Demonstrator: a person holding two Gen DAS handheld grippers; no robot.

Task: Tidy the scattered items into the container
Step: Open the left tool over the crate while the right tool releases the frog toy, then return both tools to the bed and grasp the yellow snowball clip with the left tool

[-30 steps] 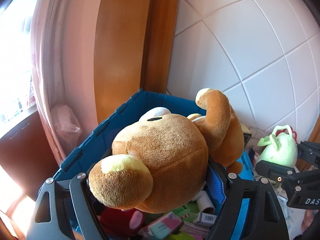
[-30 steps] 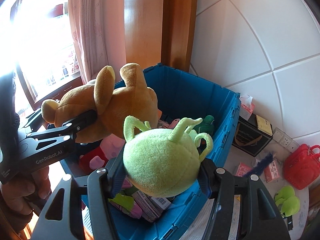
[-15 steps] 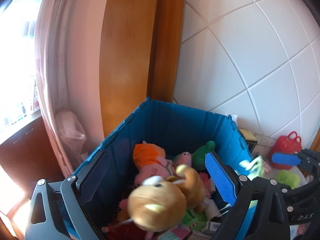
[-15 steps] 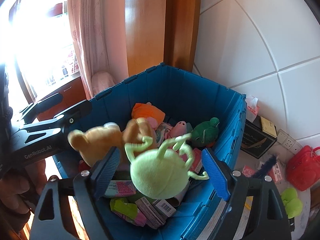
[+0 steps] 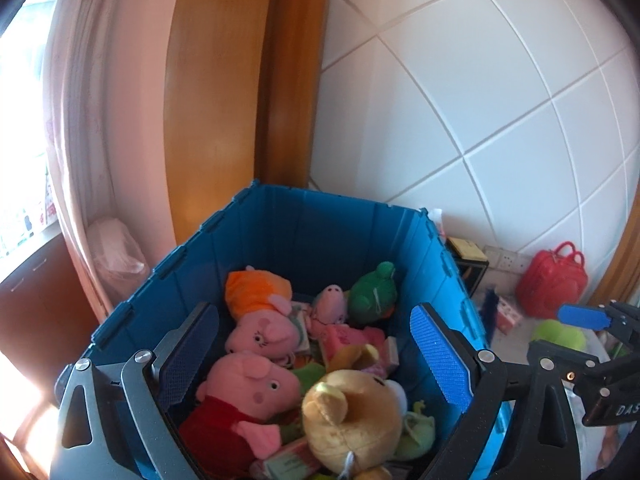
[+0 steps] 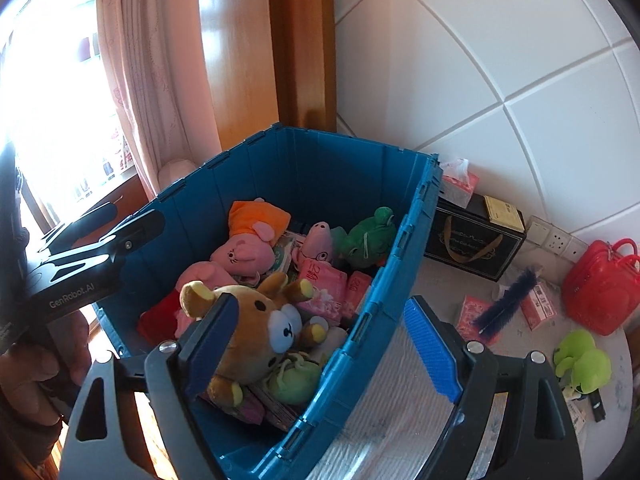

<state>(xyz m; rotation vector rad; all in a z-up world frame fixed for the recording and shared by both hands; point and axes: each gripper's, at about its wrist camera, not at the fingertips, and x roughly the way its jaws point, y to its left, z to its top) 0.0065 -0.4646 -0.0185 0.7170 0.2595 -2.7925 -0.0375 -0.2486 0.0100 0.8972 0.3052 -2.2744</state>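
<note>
The blue crate holds several plush toys and small packets. The brown bear lies in it near the front, with the light green plush beside it. My left gripper is open and empty above the crate's near end. My right gripper is open and empty over the crate's right rim. It also shows in the left wrist view, and the left one shows in the right wrist view.
On the table right of the crate lie a red bag, a green plush, a dark blue brush, pink packets and a black box. A tiled wall, a wooden frame and a curtain stand behind.
Both grippers opened. The brown bear fell from the left one and the light green plush from the right one into the crate, where they now lie still.
</note>
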